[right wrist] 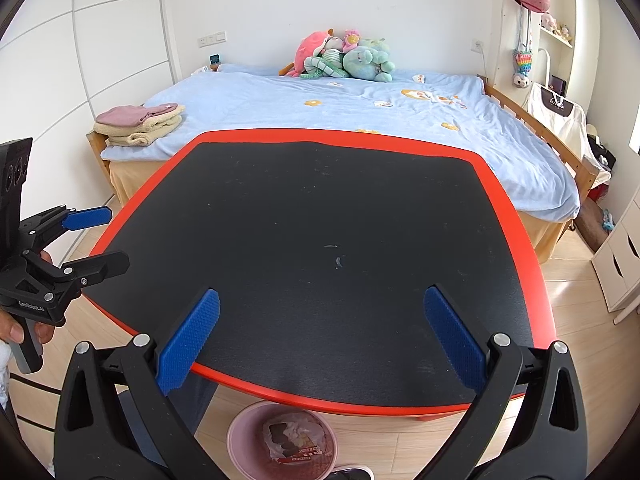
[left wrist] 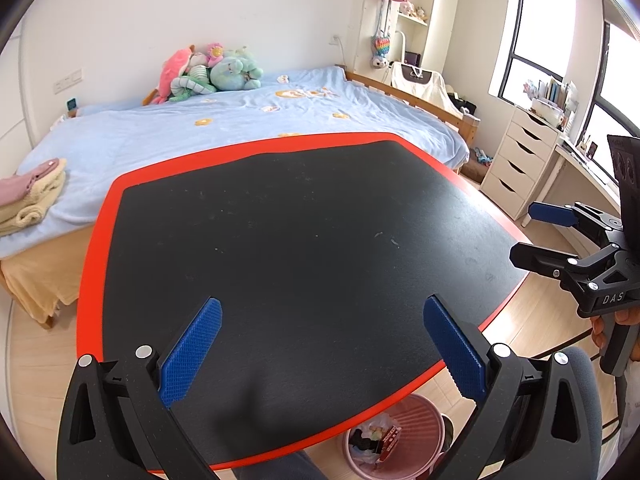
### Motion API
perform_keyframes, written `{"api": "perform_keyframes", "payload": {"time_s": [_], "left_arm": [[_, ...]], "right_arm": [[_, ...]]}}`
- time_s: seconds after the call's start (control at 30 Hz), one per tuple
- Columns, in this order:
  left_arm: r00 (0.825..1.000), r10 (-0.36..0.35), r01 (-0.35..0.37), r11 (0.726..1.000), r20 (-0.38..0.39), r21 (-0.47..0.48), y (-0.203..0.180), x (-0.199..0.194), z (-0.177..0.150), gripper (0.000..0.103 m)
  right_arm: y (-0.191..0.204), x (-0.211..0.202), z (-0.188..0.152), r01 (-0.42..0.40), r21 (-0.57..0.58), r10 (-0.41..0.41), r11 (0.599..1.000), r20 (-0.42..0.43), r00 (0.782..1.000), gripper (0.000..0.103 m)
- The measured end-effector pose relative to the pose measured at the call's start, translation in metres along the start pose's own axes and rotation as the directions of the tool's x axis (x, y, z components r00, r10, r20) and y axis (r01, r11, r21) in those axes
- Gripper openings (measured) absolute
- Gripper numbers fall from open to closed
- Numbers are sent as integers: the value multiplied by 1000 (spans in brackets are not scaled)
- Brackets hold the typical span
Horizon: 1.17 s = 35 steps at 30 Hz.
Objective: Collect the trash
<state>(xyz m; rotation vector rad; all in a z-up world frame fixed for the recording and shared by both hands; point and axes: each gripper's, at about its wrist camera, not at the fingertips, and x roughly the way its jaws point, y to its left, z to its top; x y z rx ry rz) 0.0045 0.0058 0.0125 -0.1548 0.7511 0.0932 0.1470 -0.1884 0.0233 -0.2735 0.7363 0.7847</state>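
step: looks finished, no trash seen on bench point(left wrist: 304, 240) | bin point(right wrist: 244, 432) lower centre, holding wrappers | left tool point(left wrist: 322, 340) spread wide, empty | right tool point(right wrist: 322, 336) spread wide, empty | next: scan for leftovers, else stop

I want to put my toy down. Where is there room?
The black table top is bare from red rim to rim, up to the bed. Crowded: the pink bin below, holding trash, and both open tongs near its front edge.

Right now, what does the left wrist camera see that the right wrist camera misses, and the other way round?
Only the left view shows the windows and the open right claw from the side. Only the right view shows the wardrobe doors and the open left claw from the side. Both share the black table, pink trash bin, bed and plush toys.
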Motion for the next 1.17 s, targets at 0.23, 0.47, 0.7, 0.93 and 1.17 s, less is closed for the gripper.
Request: {"api": "perform_keyframes", "payload": {"time_s": [0.23, 0.47, 0.7, 0.93, 1.17], "left_arm": [[1000, -3, 3, 1000, -8, 3, -4, 4, -4, 97], [1000, -4, 5, 1000, -13, 6, -4, 7, -3, 97], [1000, -5, 5, 1000, -18, 4, -5, 8, -5, 97], [1000, -12, 12, 1000, -15, 11, -7, 8, -6, 97], [1000, -1, 1, 1000, -4, 12, -9, 6, -7, 97]], "right_arm": [[-7, -1, -2, 1, 2, -1, 1000, -5, 1000, 100], [-9, 0, -4, 2, 2, -2, 1000, -7, 1000, 100], [-9, 1, -5, 3, 1, -3, 1000, -10, 1000, 100], [-9, 4, -6, 6, 1, -6, 1000, -13, 1000, 100], [-9, 5, -6, 8, 0, -8, 1000, -14, 1000, 100]]}}
